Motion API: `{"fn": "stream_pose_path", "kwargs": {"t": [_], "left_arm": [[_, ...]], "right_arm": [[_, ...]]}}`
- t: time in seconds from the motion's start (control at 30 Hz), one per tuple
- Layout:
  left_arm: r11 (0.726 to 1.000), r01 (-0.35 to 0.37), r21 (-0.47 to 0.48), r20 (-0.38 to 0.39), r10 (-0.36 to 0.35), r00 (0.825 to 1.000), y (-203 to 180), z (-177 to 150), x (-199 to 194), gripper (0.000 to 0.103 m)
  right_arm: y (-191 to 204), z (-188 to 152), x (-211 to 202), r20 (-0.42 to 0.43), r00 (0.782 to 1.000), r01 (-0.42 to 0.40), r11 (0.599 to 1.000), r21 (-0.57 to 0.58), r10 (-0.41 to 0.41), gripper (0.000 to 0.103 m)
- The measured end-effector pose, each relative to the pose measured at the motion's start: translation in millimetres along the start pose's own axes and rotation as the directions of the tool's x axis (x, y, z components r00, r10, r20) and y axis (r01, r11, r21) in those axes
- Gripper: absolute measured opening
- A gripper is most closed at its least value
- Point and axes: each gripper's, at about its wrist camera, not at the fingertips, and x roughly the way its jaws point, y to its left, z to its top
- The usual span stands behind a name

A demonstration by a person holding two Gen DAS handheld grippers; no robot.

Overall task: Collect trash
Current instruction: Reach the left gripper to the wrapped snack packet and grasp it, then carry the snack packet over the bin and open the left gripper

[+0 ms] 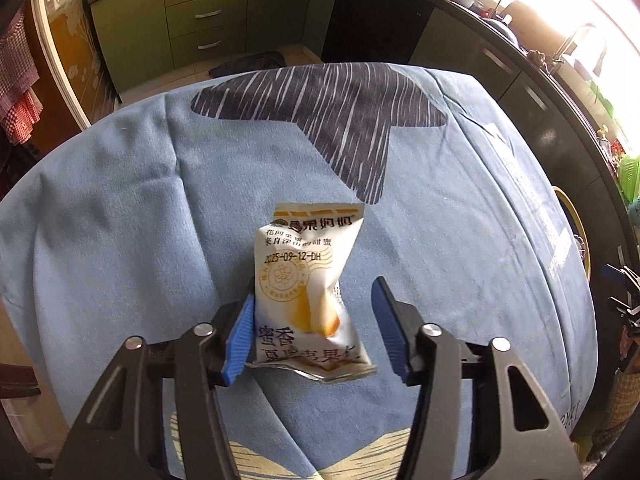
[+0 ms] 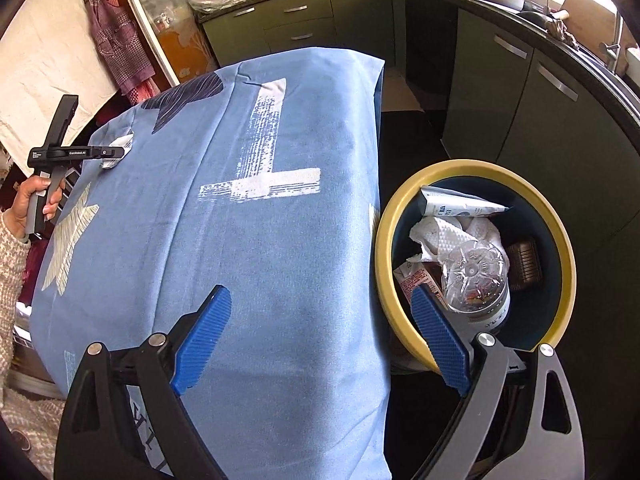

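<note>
A white and orange snack wrapper [image 1: 308, 292] lies on the blue tablecloth [image 1: 120, 220], between the fingers of my left gripper [image 1: 316, 320]. The jaws are open; the left pad touches the wrapper, the right pad stands apart from it. In the right wrist view the left gripper [image 2: 60, 152] sits at the table's far left by the wrapper [image 2: 118, 152]. My right gripper [image 2: 320, 336] is open and empty, over the table's right edge beside a yellow-rimmed trash bin [image 2: 560, 240] that holds a clear bottle [image 2: 476, 276], paper towel and packaging.
Green kitchen cabinets [image 1: 192, 20] and a dark counter [image 2: 580, 52] with dishes and a tap run behind and to the right of the table. The bin stands on the floor close against the table's right side. A checked apron [image 2: 116, 40] hangs at the far left.
</note>
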Motion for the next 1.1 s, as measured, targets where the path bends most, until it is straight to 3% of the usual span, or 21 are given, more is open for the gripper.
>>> {"fn": "stream_pose_path", "kwargs": {"t": [0.2,0.5,0.7,0.9,1.1], "left_arm": [[1.0,0.016,0.002,0.003,-0.016,1.0,-5,-3,-3,0.033],[0.996,0.017,0.087,0.086,-0.025,0.996,-53,-12,-40,0.032],[0.981,0.068,0.181,0.157,-0.097,0.983,-126,-17,-75,0.032],[0.928,0.162,0.336,0.15,-0.222,0.963,-233,-15,-83,0.032],[0.851,0.254,0.459,0.063,-0.316,0.947,-339,-1,-53,0.032]], "right_arm": [[2,-8,-13,0.043,0.999,-0.015,1.0,0.024,0.014,0.091],[20,-38,-32,0.129,0.984,0.12,0.992,0.028,-0.123,0.091],[6,-56,-60,0.222,0.97,0.064,0.988,0.142,-0.095,0.092],[-27,-80,-90,0.27,0.954,0.067,0.969,0.239,-0.133,0.094],[-51,-104,-111,0.3,0.942,0.066,0.958,0.279,-0.152,0.094]]}}
